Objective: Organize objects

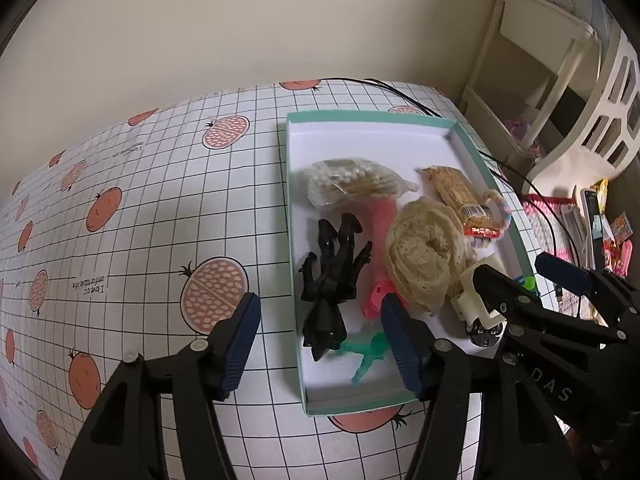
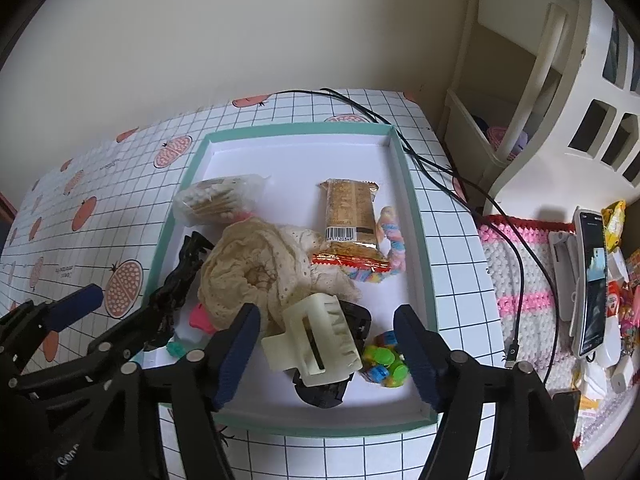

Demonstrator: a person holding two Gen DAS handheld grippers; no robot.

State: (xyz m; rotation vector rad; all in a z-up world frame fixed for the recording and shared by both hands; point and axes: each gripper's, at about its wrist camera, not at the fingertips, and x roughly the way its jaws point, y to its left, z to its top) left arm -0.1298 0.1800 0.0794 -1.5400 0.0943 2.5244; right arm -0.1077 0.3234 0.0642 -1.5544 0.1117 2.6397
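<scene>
A teal-rimmed white box [image 1: 294, 240] [image 2: 416, 216] on the tablecloth holds several items. In the left wrist view my left gripper [image 1: 322, 344] stands open over the box's near left corner. A black toy figure [image 1: 332, 292] and a green toy [image 1: 368, 352] lie below, between its fingers, untouched. In the right wrist view my right gripper [image 2: 326, 356] is open astride a cream hair claw [image 2: 316, 340], which rests on a black item [image 2: 324, 392]. A cream lace scrunchie [image 2: 248, 272], a snack bar [image 2: 350, 212] and a cotton swab bag [image 2: 218, 198] lie further in.
A black cable [image 2: 432, 168] runs along the box's right side to a pink and white crocheted mat [image 2: 516, 280]. A phone [image 2: 592, 280] and small clutter sit at the far right. A white shelf unit [image 2: 520, 80] stands behind the table.
</scene>
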